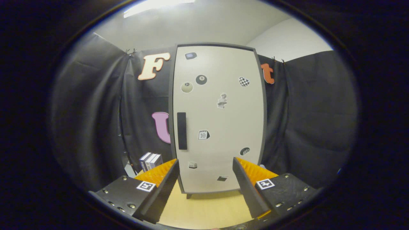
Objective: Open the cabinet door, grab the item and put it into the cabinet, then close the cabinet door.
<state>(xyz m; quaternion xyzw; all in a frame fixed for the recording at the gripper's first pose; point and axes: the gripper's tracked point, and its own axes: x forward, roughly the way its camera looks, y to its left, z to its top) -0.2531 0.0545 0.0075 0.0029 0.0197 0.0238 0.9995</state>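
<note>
A white cabinet [220,121] with a dark frame stands upright on a light wooden table [204,209], straight ahead of my fingers. Its door is closed and carries several small stickers. A dark vertical handle [181,131] sits on the door's left side. My gripper [206,166] is open, with its fingers spread wide in front of the cabinet's lower part and nothing between them. To the left of the cabinet, just beyond my left finger, stand a few small upright boxes [150,161], white and dark, side by side.
Black cloth walls close the booth to the left, right and behind the cabinet. A narrow gap separates the cabinet's left side from the boxes. Bare tabletop lies between my fingers and the cabinet's foot.
</note>
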